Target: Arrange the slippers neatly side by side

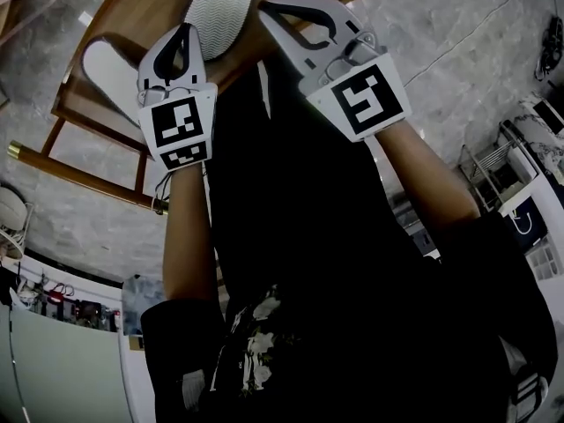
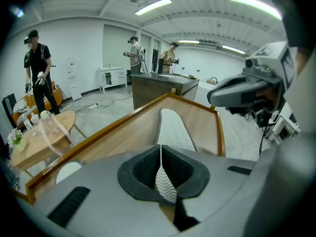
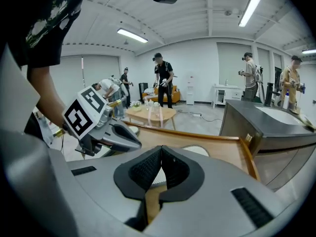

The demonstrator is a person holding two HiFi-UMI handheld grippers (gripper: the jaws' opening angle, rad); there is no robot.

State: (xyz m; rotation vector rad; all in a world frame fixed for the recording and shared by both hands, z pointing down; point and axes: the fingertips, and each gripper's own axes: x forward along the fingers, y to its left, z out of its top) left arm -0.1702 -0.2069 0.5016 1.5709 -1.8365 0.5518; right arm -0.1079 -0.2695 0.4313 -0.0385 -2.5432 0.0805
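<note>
Wooden table point(image 1: 132, 11) with two slippers, approach stage. Both lie on the table, apart and unaligned: the ribbed slipper point(image 1: 225, 7) toward its middle, the plain slipper point(image 1: 110, 69) by its left edge. The left gripper point(image 1: 183, 33) and right gripper point(image 1: 269, 11) hang over the table's near edge, jaws clenched on nothing (opening them, or a nudge, probably comes next). The left gripper view shows the ribbed slipper's far tip, which the head view crops.
</note>
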